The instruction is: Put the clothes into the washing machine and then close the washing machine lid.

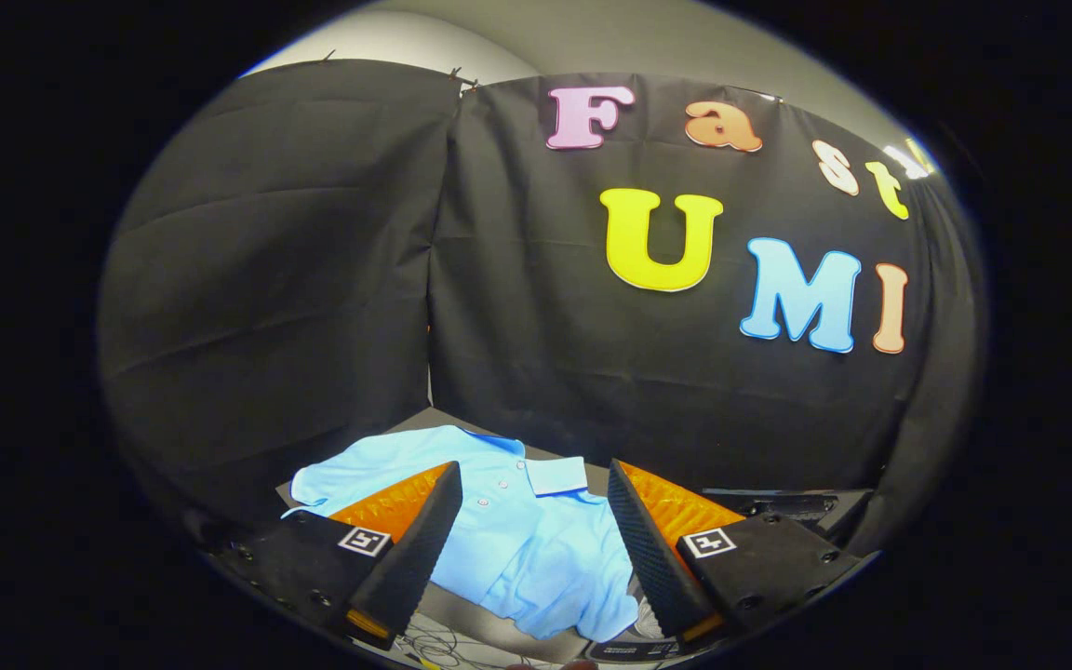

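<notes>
Two fingers of the gripper (530,479) stand spread wide apart, grasping nothing; each carries a small square marker tag. Between and beyond them a light blue button-collared polo shirt (517,540) lies flat near the grey tabletop's (424,421) far edge

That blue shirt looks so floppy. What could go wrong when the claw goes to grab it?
The gripper is open above the shirt, which lies spread flat. Its fingers may pinch only a thin layer, so the shirt could slip out. Part of the shirt hangs over the table edge near some cables; it might snag there or slide off.
</notes>
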Demonstrator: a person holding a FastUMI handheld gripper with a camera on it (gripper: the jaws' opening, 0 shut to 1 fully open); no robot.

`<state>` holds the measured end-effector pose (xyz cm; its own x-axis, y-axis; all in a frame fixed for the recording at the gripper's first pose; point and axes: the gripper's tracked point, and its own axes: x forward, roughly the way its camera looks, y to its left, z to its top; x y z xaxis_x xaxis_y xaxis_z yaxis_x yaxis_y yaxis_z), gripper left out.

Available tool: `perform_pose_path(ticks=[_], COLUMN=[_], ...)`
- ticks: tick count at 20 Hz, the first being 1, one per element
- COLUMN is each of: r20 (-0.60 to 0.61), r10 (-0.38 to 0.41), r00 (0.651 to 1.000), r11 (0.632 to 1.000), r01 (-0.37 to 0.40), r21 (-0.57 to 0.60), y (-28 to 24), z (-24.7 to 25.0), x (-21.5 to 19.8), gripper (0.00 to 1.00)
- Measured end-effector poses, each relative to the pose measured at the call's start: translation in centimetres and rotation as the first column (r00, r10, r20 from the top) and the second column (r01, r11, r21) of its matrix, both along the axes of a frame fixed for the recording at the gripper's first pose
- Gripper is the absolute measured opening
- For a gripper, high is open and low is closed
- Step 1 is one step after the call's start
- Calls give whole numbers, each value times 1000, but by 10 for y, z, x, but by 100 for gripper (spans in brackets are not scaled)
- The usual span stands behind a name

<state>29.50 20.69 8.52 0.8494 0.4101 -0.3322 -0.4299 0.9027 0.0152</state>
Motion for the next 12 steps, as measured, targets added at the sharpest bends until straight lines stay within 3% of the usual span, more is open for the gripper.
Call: perform_pose_path(ticks=[12], r20=[-122], r10=[24], r00=[992], r11=[999], r01=[-29], r21=[-39], y=[55], z=[-61], x=[44], gripper=[98])
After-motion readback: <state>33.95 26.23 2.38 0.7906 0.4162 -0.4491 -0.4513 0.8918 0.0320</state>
